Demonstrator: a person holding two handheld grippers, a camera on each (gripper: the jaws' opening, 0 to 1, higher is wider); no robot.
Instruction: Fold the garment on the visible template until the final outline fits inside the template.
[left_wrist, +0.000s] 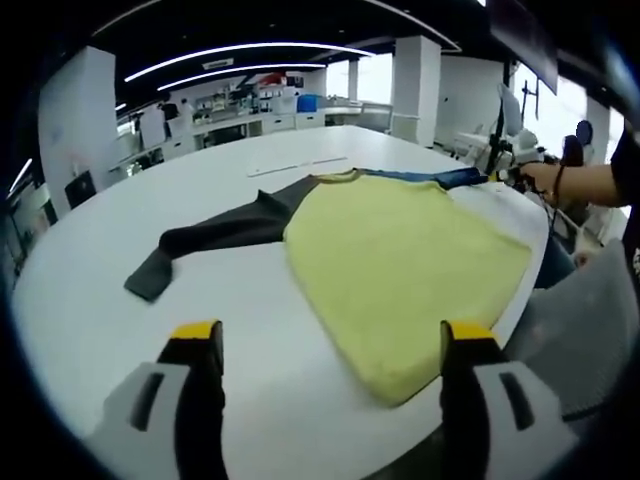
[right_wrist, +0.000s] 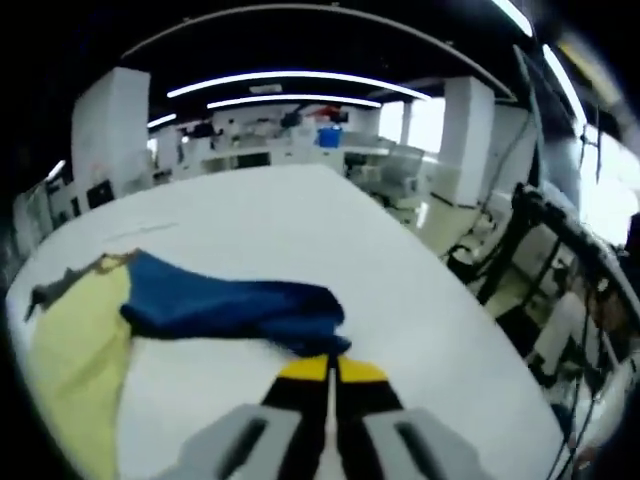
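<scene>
In the left gripper view the left gripper (left_wrist: 335, 345) stands with its jaws wide apart, the two yellow-tipped fingers (left_wrist: 197, 334) rising at 7 and 5 o'clock with nothing between them; they touch nothing and hang over the white table (left_wrist: 120, 250). The garment (left_wrist: 400, 260) lies ahead of them, from the centre of the view out toward 3 o'clock: a pale yellow body spread flat, its near corner reaching the table edge just beside the finger at 5 o'clock. A dark grey sleeve (left_wrist: 215, 240) stretches from the garment's neck end toward 9 o'clock, its cuff lying near the finger at 7 o'clock but apart from it. A blue sleeve (left_wrist: 435, 178) runs along the far edge toward 2 o'clock, where a person's hand (left_wrist: 540, 178) holds the other gripper at its end.

In the right gripper view the right gripper (right_wrist: 328, 368) has its jaws pressed together at 6 o'clock, pinching the end of the blue sleeve (right_wrist: 230, 305). The sleeve, bunched in folds, runs from the fingertips up toward 9 o'clock, where it joins the yellow body (right_wrist: 75, 340) at the view's left side. The table stretches on toward 12 o'clock. No template outline can be made out under the garment in either view.
</scene>
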